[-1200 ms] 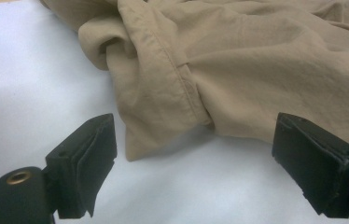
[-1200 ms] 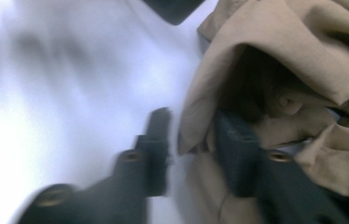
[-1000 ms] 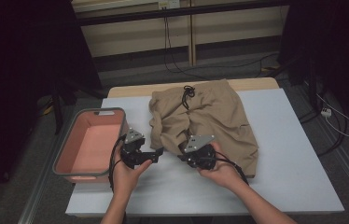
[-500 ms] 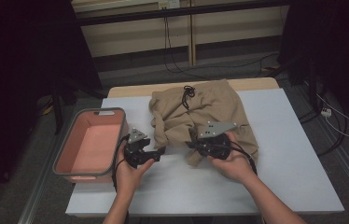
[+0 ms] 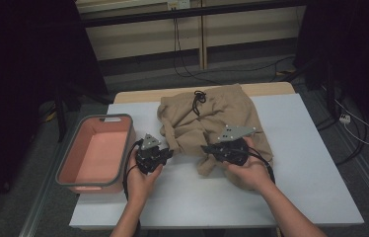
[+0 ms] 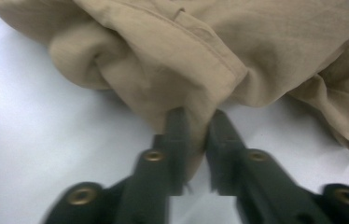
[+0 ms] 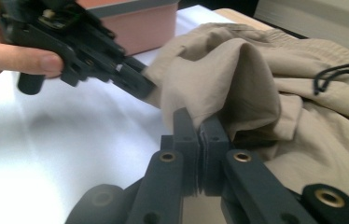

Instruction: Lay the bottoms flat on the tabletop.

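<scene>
On white table, crumpled tan cloth shorts, black drawstring, both grippers pinching folds.

Black hand-held gripper pair, brass rivets, grey triangular top plates, black cables.

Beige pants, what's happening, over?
Left gripper fingers pinching a fold of the beige pants. Right gripper shut on another fold. Pink bin beside them, nothing blocking.
</scene>
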A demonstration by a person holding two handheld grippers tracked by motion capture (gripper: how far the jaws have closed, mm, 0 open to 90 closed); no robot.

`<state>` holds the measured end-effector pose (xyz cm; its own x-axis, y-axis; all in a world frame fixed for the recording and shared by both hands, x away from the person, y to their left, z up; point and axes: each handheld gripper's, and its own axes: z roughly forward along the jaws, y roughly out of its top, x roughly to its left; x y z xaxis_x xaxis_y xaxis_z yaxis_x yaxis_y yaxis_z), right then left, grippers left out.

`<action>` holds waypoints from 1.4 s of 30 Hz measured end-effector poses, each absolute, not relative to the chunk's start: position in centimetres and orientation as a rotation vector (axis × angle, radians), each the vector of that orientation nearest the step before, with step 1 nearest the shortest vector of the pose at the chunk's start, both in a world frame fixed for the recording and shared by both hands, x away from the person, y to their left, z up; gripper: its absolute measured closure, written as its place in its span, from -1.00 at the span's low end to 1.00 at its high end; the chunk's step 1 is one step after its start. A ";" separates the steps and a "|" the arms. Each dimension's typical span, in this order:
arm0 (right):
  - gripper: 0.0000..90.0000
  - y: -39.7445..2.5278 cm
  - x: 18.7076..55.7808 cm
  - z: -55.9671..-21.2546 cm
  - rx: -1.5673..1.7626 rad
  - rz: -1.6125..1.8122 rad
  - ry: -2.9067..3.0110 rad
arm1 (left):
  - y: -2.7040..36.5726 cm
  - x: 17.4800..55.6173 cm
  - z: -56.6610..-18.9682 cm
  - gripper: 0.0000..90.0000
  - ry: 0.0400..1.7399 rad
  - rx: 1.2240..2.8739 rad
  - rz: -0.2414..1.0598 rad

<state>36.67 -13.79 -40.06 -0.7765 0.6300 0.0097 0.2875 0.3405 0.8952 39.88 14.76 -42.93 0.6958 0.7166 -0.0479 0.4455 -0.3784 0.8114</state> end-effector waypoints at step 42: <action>-0.08 -13.2 38.7 -41.6 0.809 1.150 2.301 | 16.3 40.5 -42.5 0.60 0.992 1.881 0.342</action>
<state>38.68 -13.24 -41.57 -0.7313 0.6708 -0.1238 0.3037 0.4827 0.8215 40.53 16.30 -42.49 0.6321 0.7560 -0.1698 0.4911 -0.2214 0.8425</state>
